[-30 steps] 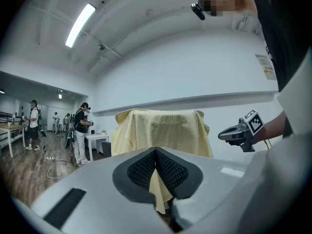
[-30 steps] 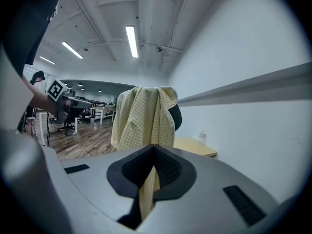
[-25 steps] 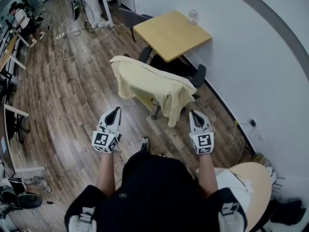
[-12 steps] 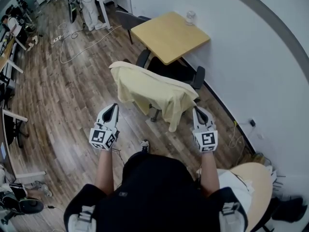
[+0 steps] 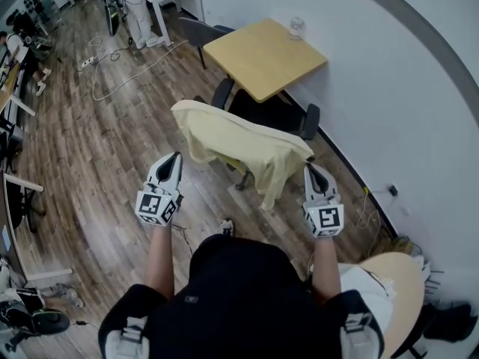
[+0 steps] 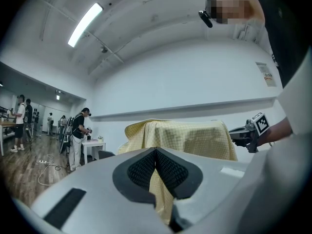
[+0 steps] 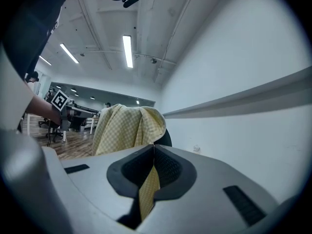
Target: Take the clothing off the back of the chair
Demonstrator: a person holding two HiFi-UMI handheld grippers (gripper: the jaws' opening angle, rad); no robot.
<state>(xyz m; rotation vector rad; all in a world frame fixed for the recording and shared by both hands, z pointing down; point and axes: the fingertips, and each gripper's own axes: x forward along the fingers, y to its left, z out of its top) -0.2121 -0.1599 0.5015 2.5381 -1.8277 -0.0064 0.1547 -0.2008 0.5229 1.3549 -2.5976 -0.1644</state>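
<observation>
Left gripper (image 5: 176, 157) and right gripper (image 5: 309, 167) are held forward, roughly level, jaws together.

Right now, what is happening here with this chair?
A person stands in front of a chair with a yellow garment draped over its back. The person holds the left claw and the right claw out toward it, one on each side. Both claws are shut and empty, and neither grips the garment. It is not yet taken off the chair.
</observation>
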